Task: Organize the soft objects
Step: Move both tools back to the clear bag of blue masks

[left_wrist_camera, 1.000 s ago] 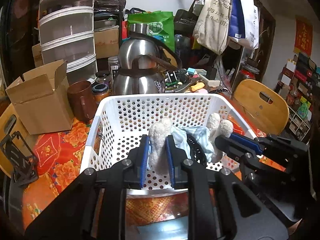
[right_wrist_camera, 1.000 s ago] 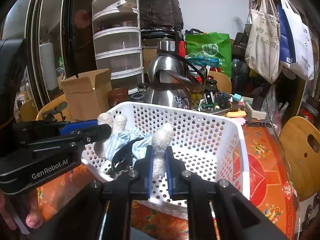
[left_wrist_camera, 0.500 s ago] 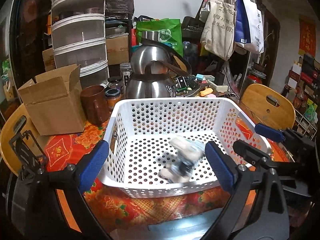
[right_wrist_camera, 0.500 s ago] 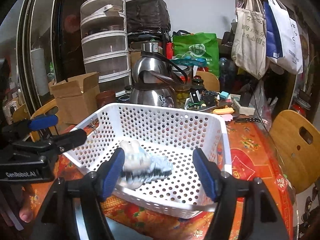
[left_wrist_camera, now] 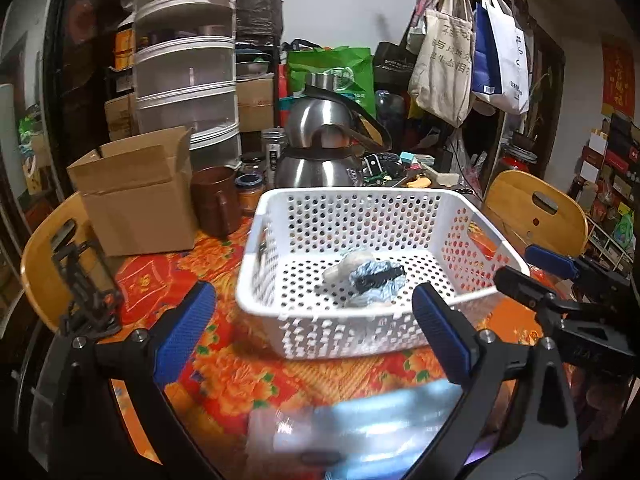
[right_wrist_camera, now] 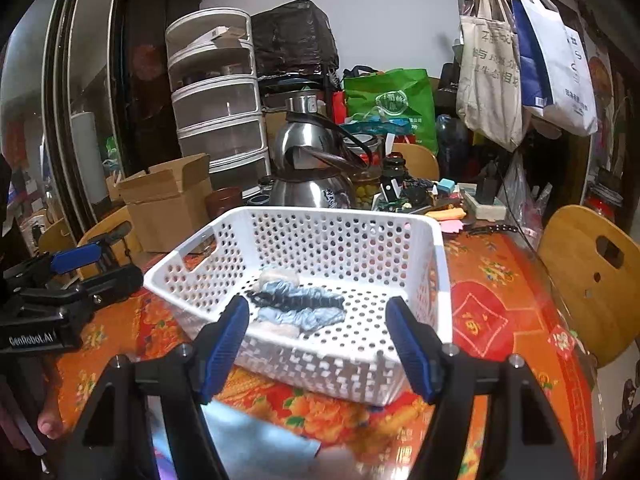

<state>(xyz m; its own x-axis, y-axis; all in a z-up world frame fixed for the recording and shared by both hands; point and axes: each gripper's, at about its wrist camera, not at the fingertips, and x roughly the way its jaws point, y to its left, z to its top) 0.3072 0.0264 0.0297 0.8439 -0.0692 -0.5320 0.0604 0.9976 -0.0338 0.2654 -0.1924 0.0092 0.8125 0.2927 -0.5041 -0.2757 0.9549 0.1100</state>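
A soft toy of cream fleece with pale blue and black cloth (left_wrist_camera: 368,276) (right_wrist_camera: 296,304) lies on the floor of the white perforated basket (left_wrist_camera: 256,240) (right_wrist_camera: 438,248). My left gripper (left_wrist_camera: 312,300) stands wide open in front of the basket's near wall, nothing between its blue pads. It also shows at the left of the right wrist view (right_wrist_camera: 116,264). My right gripper (right_wrist_camera: 317,308) is open too, before the near rim and holding nothing. In the left wrist view it sits at the basket's right corner (left_wrist_camera: 520,266).
The basket stands on a red and orange flowered tablecloth (left_wrist_camera: 168,280). Behind it are a cardboard box (left_wrist_camera: 136,196), a brown mug (left_wrist_camera: 216,204), a steel kettle (left_wrist_camera: 320,148) and stacked clear drawers (left_wrist_camera: 188,80). Wooden chairs (right_wrist_camera: 592,280) flank the table. A blurred pale blue item (left_wrist_camera: 360,432) lies nearest me.
Both grippers opened and let go of the soft toy, which dropped onto the basket floor. Both have drawn back from over the basket to in front of its near wall.
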